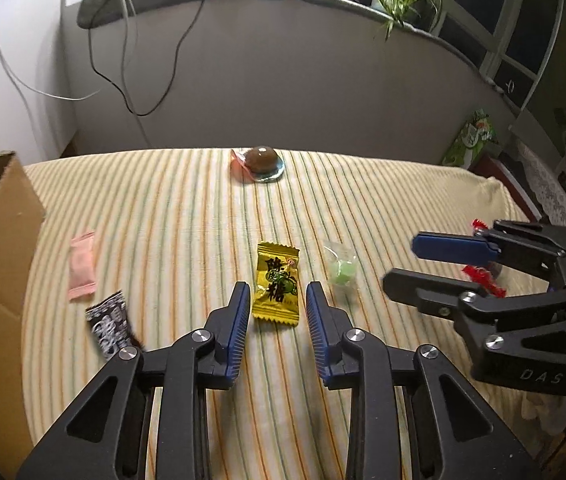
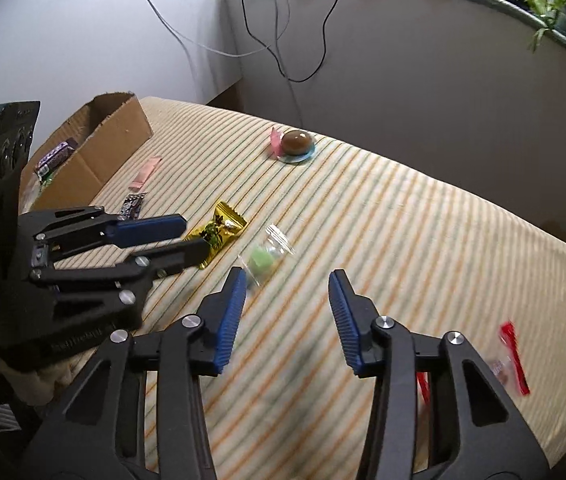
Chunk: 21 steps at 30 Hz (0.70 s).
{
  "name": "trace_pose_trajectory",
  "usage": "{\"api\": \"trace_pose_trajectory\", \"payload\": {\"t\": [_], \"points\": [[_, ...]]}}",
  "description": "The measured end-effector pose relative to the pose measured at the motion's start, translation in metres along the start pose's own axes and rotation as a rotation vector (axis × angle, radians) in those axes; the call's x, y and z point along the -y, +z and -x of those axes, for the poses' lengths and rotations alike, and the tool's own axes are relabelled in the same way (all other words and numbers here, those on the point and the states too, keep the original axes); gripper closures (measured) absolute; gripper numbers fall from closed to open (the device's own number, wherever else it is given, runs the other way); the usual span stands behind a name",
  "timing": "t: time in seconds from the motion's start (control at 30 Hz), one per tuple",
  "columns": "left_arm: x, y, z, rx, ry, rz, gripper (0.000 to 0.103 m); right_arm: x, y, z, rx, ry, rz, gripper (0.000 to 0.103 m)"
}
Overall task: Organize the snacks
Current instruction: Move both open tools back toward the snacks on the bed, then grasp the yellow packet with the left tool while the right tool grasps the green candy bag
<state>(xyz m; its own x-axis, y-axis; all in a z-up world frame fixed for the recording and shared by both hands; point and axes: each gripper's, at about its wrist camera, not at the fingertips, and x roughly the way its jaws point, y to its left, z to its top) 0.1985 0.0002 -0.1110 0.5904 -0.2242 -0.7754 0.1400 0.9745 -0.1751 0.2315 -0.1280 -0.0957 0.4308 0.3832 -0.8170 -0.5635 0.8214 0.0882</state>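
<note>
at the far left an open cardboard box [image 2: 119, 140] sits on the striped table [image 1: 383, 200], a purple packet [image 2: 55, 156] already lying inside it, which suggests it is the place where the snacks are to be gathered. just beside it, loose on the cloth, lie a pink sachet [image 1: 82, 270] and a black-and-white wrapper [image 1: 109, 322], near enough to the box to be easy later picks. the left tool [image 1: 278, 300] points down at the yellow candy packet [image 1: 276, 282], its blue pads standing narrow on either side of the wrapper without pressing on it, apparently lined up to pinch it across its short width. further right a clear-wrapped green sweet [image 2: 263, 260] lies just ahead of the right tool [image 2: 288, 292], whose jaws stand moderately apart with nothing between them. a red wrapped candy [image 2: 513, 356] rests near that tool's right side, and a brown domed jelly cup [image 1: 261, 160] sits well apart at the far edge.
</note>
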Motion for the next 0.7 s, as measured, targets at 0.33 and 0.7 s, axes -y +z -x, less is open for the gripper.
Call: {"api": "trace_pose_trajectory", "payload": {"t": [0.33,0.7], "points": [[0.003,0.005,-0.016,-0.015,0.026,-0.061,0.08,-0.001,0.009,-0.023,-0.034,0.016,0.01,0.064],[-0.008,0.003,-0.012,0.0,0.084,-0.054,0.08,-0.008,0.017,-0.031,-0.039,0.029,0.033,0.064]]}}
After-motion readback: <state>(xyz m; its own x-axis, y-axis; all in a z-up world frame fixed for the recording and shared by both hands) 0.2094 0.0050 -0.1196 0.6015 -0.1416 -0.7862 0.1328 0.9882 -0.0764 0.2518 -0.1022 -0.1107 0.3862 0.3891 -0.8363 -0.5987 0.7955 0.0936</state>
